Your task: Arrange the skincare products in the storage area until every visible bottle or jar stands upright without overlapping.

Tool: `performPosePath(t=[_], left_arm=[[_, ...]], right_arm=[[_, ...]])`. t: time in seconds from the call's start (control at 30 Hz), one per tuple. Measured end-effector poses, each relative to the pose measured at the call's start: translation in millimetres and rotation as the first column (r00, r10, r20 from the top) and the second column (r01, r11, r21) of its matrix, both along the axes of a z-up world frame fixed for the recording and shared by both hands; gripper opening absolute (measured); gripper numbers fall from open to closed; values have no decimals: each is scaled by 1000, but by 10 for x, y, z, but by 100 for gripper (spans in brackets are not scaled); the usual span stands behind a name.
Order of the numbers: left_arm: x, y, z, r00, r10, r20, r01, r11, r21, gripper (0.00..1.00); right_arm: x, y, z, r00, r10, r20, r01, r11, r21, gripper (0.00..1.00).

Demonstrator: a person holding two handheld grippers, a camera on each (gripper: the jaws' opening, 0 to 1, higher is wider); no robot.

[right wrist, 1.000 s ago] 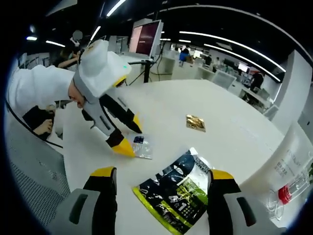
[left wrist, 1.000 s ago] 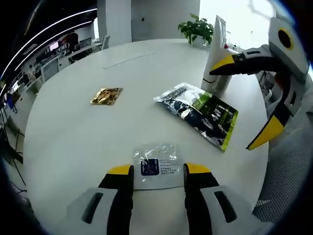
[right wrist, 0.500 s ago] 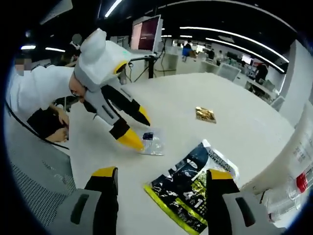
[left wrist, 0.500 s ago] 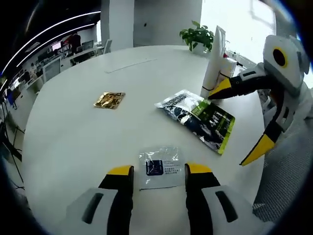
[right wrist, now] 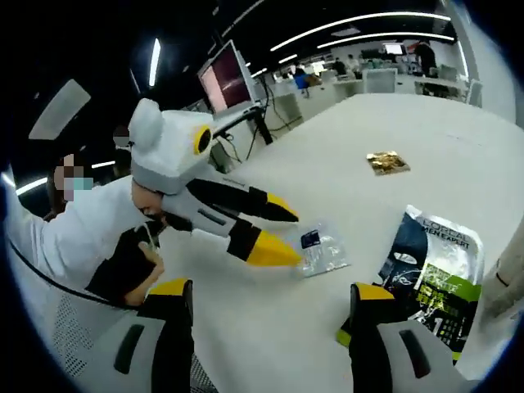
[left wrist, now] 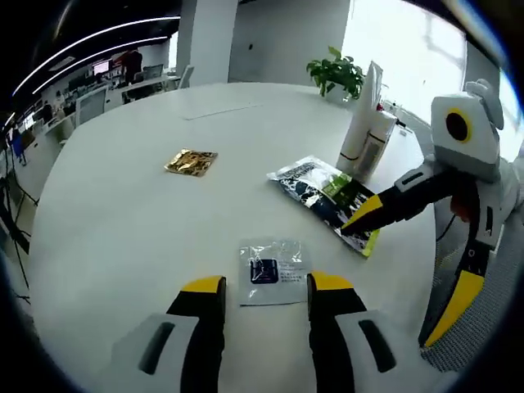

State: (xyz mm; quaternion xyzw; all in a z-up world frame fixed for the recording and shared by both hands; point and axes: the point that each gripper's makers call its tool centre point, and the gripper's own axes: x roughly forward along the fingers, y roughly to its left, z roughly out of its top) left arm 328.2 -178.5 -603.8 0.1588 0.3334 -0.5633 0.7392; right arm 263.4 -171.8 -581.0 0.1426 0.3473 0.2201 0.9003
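Nearest to the left hand-held gripper [left wrist: 264, 283], whose yellow-tipped jaws stand wide apart and hold nothing, lies a small clear sachet [left wrist: 273, 271] with a dark blue label, flat on the white tabletop [left wrist: 123, 221] just past the jaw tips. It is thin and glossy, so a pinch from above would likely slide off or only push it along the surface; the jaws would have to catch an edge.

A little farther, the right hand-held gripper [right wrist: 270, 296] is also spread wide and empty, with one tip over the near corner of the large dark pouch [left wrist: 332, 192] with its green panel, which lies flat too. In the right gripper view this pouch [right wrist: 434, 270] sits just beside one jaw. Closing there risks crumpling the corner, or dragging the pouch toward the tabletop's edge.

Beyond stand a tall white tube [left wrist: 361, 119] and a shorter bottle [left wrist: 373, 147], upright and touching or nearly so; a careless sweep could tip them. Well apart lies a small gold packet [left wrist: 191, 161], flat. A potted plant [left wrist: 336, 70] stands farthest back.
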Motion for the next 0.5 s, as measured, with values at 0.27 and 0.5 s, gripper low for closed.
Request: performPosePath(t=[0.27,0.5], left_arm=[[-63,2,-59,1000,-19,-23,19,1000,0,33],[-95,11,-56,999,-9,-52,8,1000,-18,29]], right_arm=[[186,52,21,990,-120,-69,131,975,181,84],[233,79,-20,988,-132,-77,145,971,192,84]])
